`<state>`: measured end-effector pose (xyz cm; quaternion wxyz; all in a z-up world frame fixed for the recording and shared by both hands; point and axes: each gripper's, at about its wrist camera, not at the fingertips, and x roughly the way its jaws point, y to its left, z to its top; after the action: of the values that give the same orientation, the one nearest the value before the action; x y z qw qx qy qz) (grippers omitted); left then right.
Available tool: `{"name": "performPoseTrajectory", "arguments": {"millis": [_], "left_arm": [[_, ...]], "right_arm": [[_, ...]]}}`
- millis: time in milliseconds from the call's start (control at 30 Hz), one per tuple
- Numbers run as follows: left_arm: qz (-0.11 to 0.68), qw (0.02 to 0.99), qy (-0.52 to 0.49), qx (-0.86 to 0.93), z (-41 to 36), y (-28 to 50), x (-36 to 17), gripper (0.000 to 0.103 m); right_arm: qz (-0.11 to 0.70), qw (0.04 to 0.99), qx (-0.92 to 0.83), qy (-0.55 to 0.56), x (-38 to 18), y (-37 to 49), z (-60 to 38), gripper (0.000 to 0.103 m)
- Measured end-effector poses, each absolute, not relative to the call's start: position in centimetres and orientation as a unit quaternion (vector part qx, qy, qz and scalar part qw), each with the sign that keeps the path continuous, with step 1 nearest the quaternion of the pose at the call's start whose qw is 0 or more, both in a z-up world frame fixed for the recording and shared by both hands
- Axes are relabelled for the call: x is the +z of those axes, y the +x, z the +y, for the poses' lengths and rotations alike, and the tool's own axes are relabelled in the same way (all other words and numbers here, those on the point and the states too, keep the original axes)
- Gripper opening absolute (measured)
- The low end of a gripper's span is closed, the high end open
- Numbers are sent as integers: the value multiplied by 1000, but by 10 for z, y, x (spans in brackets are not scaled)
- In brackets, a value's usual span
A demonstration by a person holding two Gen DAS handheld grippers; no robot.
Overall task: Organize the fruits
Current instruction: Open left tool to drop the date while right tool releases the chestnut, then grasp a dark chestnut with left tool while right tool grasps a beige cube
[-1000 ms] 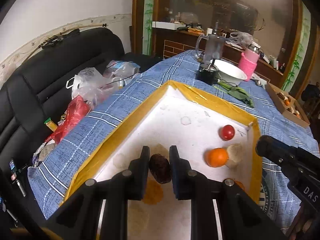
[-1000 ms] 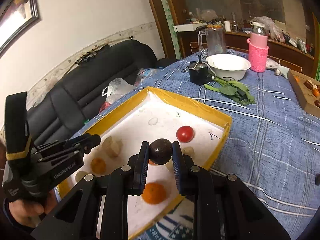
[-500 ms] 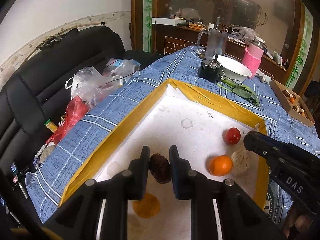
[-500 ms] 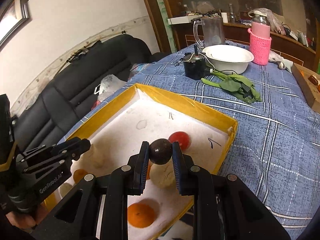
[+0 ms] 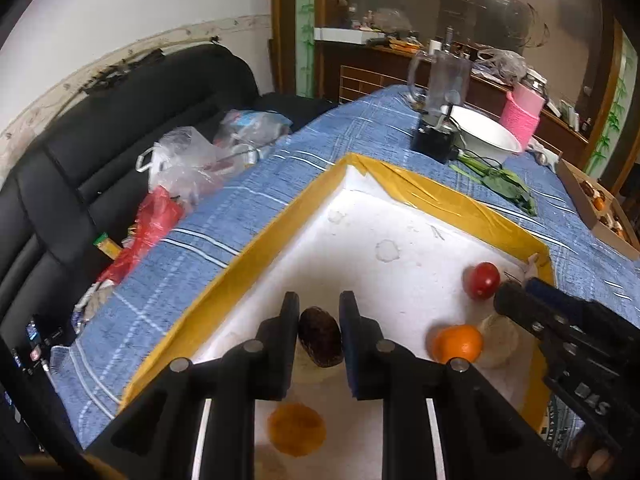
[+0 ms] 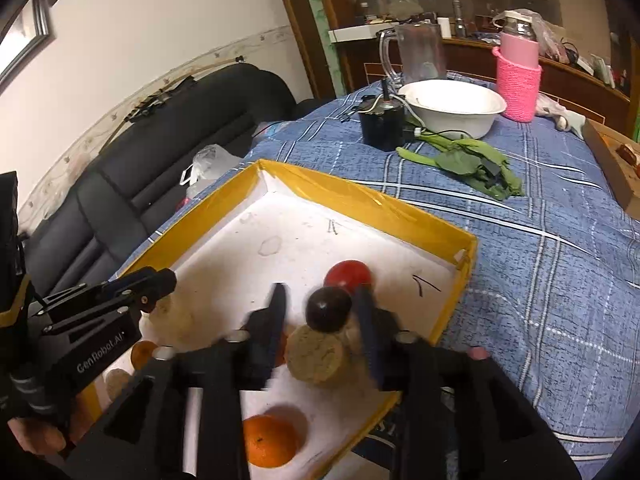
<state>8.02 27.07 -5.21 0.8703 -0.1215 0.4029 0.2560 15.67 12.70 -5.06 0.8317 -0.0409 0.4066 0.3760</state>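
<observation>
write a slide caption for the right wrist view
Right tongs opening around a dark round fruit over the yellow-rimmed tray, beside a tomato.

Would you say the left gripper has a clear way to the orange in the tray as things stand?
Probably not yet. The left gripper has a dark fruit between its opening jaws. Otherwise bare tray floor lies up to the orange, though the right gripper hangs close beside it.
</observation>
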Motion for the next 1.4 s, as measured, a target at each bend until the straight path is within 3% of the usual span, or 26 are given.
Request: {"name": "performPoseTrajectory", "arguments": {"millis": [33, 67, 300, 600, 900, 1067, 1167, 1367, 1400], "left_arm": [[402, 868, -123, 265, 272, 78, -51, 66], [395, 867, -126, 276, 273, 74, -49, 81], [374, 872, -138, 285, 272, 46, -36, 84], [370, 877, -144, 270, 246, 29, -29, 87], [366, 911, -79, 171, 148, 60, -20, 89], [372, 923, -31, 96, 78, 91, -25, 89], [377, 924, -12, 61, 44, 107, -28, 89], [380, 925, 11, 20, -2, 138, -36, 89], [381, 924, 10, 15, -8, 141, -38, 89]], "right_arm": [[404, 833, 376, -39, -49, 155, 124, 50], [401, 835, 376, -37, -46, 154, 122, 53], [380, 852, 359, -35, -30, 135, 89, 77], [389, 871, 299, 19, -29, 136, 8, 82], [395, 901, 174, 48, -43, 140, -130, 83], [407, 907, 98, 43, -56, 154, -197, 82], [420, 902, 93, 39, -66, 168, -212, 69], [424, 899, 109, 7, -74, 203, -202, 61], [427, 898, 107, -3, -76, 213, -198, 54]]}}
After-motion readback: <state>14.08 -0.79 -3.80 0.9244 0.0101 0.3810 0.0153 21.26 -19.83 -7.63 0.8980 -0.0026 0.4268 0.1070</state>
